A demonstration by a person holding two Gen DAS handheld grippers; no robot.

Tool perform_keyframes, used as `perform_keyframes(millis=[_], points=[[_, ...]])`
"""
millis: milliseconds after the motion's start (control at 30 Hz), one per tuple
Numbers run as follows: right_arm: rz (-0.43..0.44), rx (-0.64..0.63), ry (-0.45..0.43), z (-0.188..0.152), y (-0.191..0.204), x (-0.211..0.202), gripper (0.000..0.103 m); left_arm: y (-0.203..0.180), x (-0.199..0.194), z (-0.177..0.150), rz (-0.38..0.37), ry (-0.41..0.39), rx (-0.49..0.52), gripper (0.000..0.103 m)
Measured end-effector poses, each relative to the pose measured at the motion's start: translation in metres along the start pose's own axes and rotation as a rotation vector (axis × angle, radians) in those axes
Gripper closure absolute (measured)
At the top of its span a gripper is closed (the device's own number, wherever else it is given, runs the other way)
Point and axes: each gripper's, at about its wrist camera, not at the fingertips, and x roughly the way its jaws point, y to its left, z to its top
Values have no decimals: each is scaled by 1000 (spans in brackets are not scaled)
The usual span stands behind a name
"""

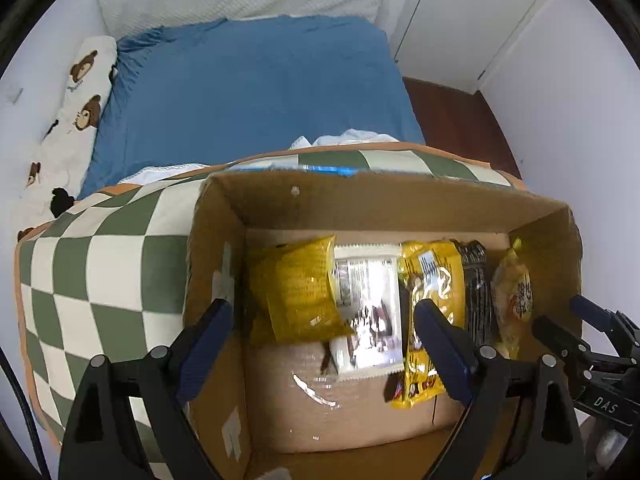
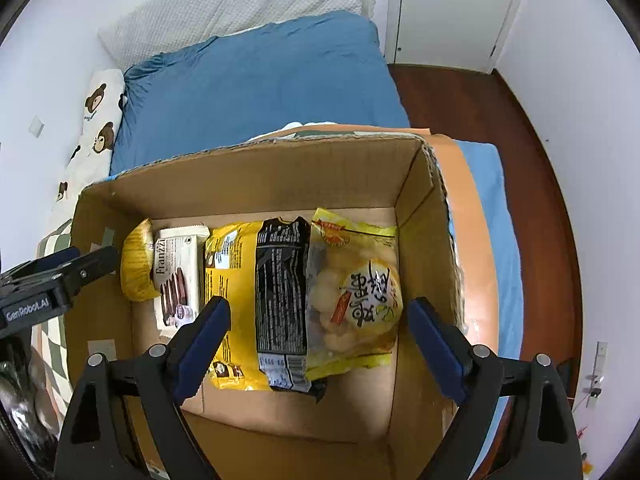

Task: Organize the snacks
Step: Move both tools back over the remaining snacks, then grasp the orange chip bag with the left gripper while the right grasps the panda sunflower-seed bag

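An open cardboard box (image 1: 224, 208) (image 2: 280, 176) holds a row of snack packs. From left to right lie a yellow bag (image 1: 298, 286) (image 2: 138, 264), a white wafer pack (image 1: 368, 312) (image 2: 176, 276), a yellow packet (image 1: 430, 280) (image 2: 234, 284), a black packet (image 1: 478, 292) (image 2: 282, 284) and a clear-and-yellow puff bag (image 1: 514, 288) (image 2: 356, 292). My left gripper (image 1: 324, 354) hangs open over the left packs, nothing pressed by its pads. My right gripper (image 2: 318, 350) hangs open over the black packet and puff bag, holding nothing.
The box rests on a green-and-white checkered cloth (image 1: 92, 272) laid over a bed with a blue sheet (image 1: 256, 88) (image 2: 256, 80). A bear-print pillow (image 1: 80, 92) lies at the left. A white door (image 1: 472, 20) and dark wood floor (image 2: 460, 100) are at the right.
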Motion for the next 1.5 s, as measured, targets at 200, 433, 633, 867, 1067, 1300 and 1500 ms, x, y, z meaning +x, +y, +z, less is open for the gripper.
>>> perform_keyframes(millis=[200, 433, 633, 867, 1067, 1300, 1500], points=[[1, 8, -42, -30, 5, -21, 10, -5, -26, -36, 33, -73, 16, 10], [-24, -21, -150, -72, 16, -66, 10, -8, -64, -78, 50, -166, 16, 10], [-22, -34, -242, -110, 23, -110, 10, -15, -100, -112, 48, -234, 18, 10], [10, -31, -313, -151, 23, -157, 10, -23, -142, -151, 53, -307, 23, 10], [78, -14, -300, -190, 20, -178, 10, -25, -155, -183, 37, -291, 11, 10], [203, -9, -50, -274, 18, -135, 10, -15, -116, -261, 44, -91, -1, 10], [222, 126, 161, -354, -18, -73, 10, -34, -43, -337, 21, 188, 218, 11]])
